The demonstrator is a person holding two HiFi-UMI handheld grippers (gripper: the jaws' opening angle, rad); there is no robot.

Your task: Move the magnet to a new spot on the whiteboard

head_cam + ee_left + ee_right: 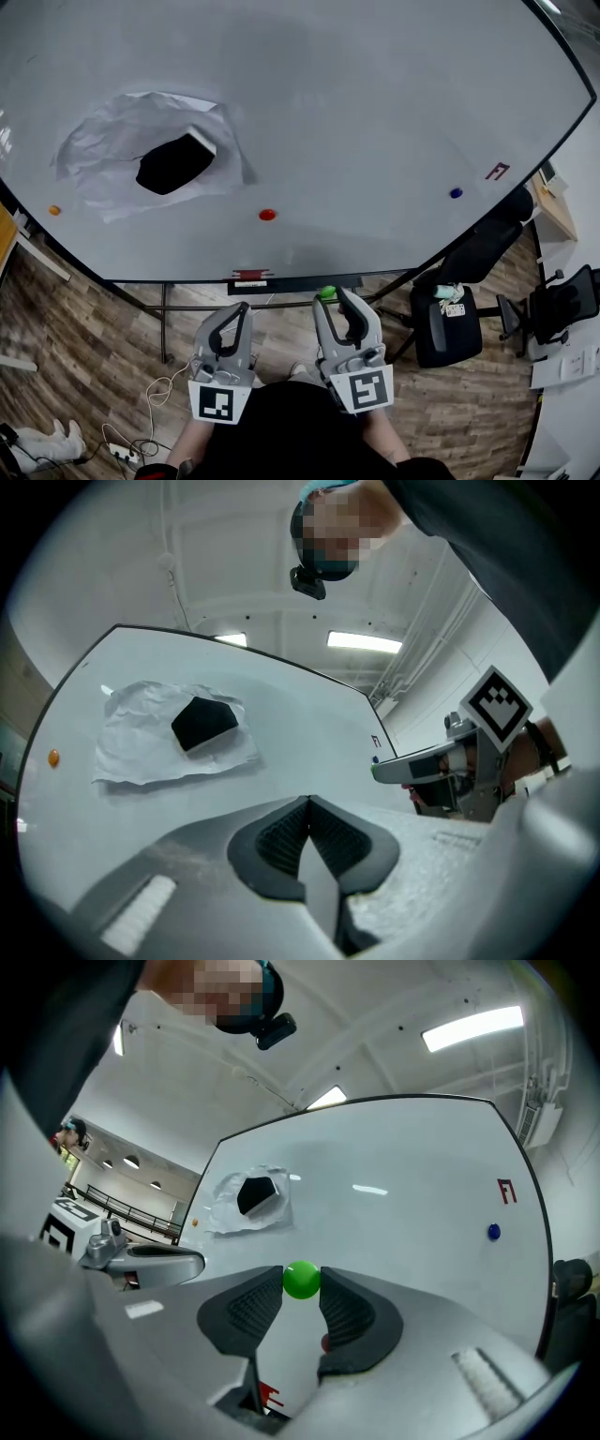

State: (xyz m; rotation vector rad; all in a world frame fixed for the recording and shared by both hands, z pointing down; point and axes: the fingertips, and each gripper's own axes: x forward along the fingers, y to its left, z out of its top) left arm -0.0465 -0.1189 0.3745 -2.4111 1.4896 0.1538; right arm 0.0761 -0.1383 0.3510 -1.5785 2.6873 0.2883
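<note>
A large whiteboard [375, 112] fills the upper head view. My right gripper [330, 296] is below its lower edge, shut on a small green magnet [326, 292]. In the right gripper view the green magnet [301, 1280] is pinched between the two fingertips, off the board. My left gripper [242, 309] is beside it on the left, and in the left gripper view its jaws meet at the tip [307, 801] with nothing between them. A red magnet [267, 215], a blue magnet [456, 193] and an orange magnet [54, 210] stick to the board.
A crumpled white sheet with a black eraser [175, 161] is on the board's left part. A red mark [497, 171] is near the right edge. A red item [249, 276] lies on the board's tray. A black office chair [450, 319] stands to the right; cables [141, 412] lie on the floor.
</note>
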